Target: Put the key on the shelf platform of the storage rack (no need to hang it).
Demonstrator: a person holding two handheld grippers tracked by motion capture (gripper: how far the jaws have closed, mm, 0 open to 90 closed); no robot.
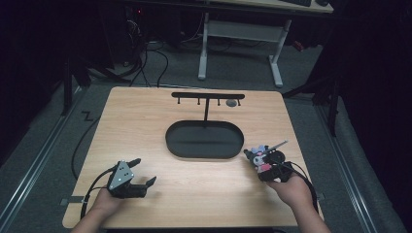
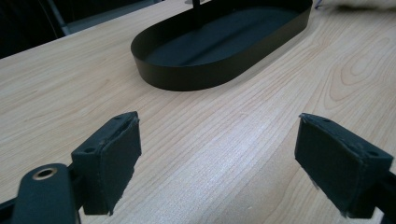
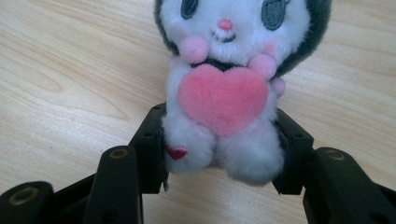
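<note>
A small plush toy [image 1: 259,156] with a white face, dark ears and a pink heart [image 3: 223,95] on its chest lies at the right side of the wooden table [image 1: 194,194], just right of a black oval tray [image 1: 204,154]. My right gripper [image 1: 265,164] is shut on the toy's lower body, one black pad [image 3: 152,140] pressing into the fur on each side. At the near left my left gripper [image 1: 145,170] rests open and empty, its jaws wide apart [image 2: 219,158] and pointing toward the tray [image 2: 196,77].
A thin black T-shaped stand [image 1: 208,95] with small hooks rises from the back of the tray; a small grey round thing [image 1: 231,103] shows by its right end. Beyond the table stand white desk legs [image 1: 277,63], with cables on the floor.
</note>
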